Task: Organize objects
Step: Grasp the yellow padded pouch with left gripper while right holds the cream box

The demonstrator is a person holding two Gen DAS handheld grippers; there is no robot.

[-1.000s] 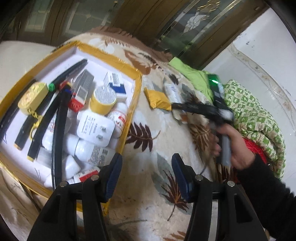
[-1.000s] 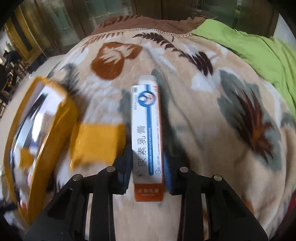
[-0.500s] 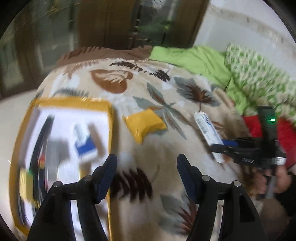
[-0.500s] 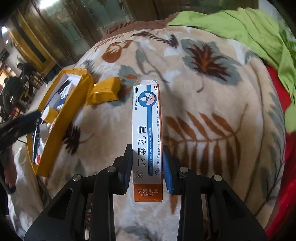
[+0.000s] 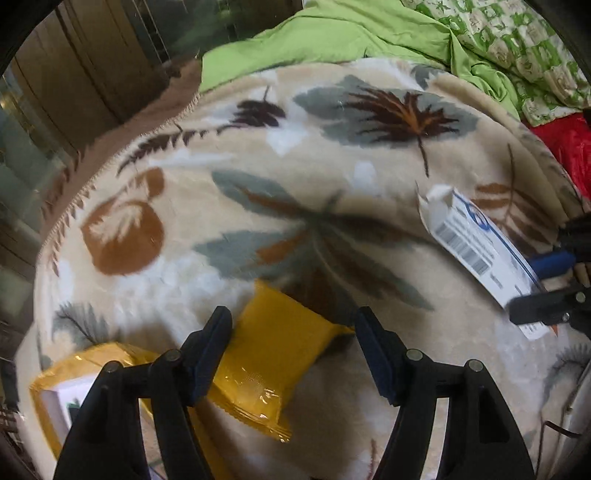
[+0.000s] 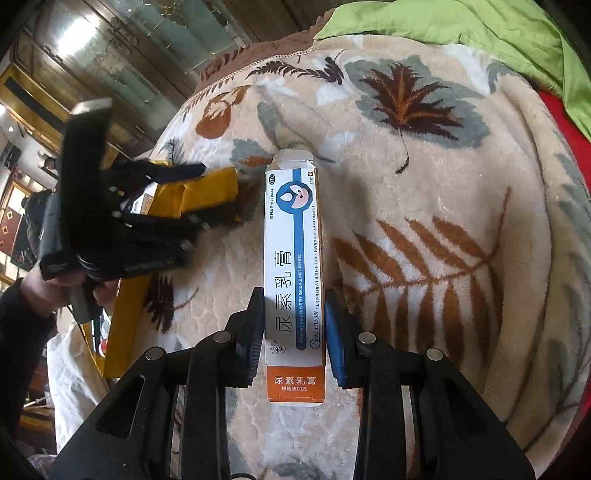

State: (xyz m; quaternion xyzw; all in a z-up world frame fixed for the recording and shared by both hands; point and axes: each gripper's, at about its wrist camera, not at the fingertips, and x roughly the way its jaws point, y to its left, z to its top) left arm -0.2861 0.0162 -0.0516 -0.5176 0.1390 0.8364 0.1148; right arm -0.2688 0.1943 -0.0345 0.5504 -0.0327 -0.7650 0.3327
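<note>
My right gripper (image 6: 294,325) is shut on a long white, blue and orange ointment box (image 6: 293,258) and holds it above the leaf-patterned blanket; the box also shows at the right of the left wrist view (image 5: 476,251). My left gripper (image 5: 293,343) is open, its jaws on either side of a yellow foil packet (image 5: 269,354) that lies on the blanket. The right wrist view shows the left gripper (image 6: 207,197) around the same packet (image 6: 199,194). The yellow-rimmed box (image 5: 74,369) lies just left of the packet.
The blanket (image 5: 332,166) covers a rounded bed surface. Green bedding (image 5: 351,33) and a red cloth (image 5: 565,140) lie at the back right. Wooden and glass doors (image 6: 129,48) stand behind. The yellow-rimmed box edge (image 6: 125,325) hangs near the blanket's left side.
My left gripper has swung away from the box of items and come down around the yellow packet. My right gripper has lifted the ointment box off the blanket and drawn it back.
</note>
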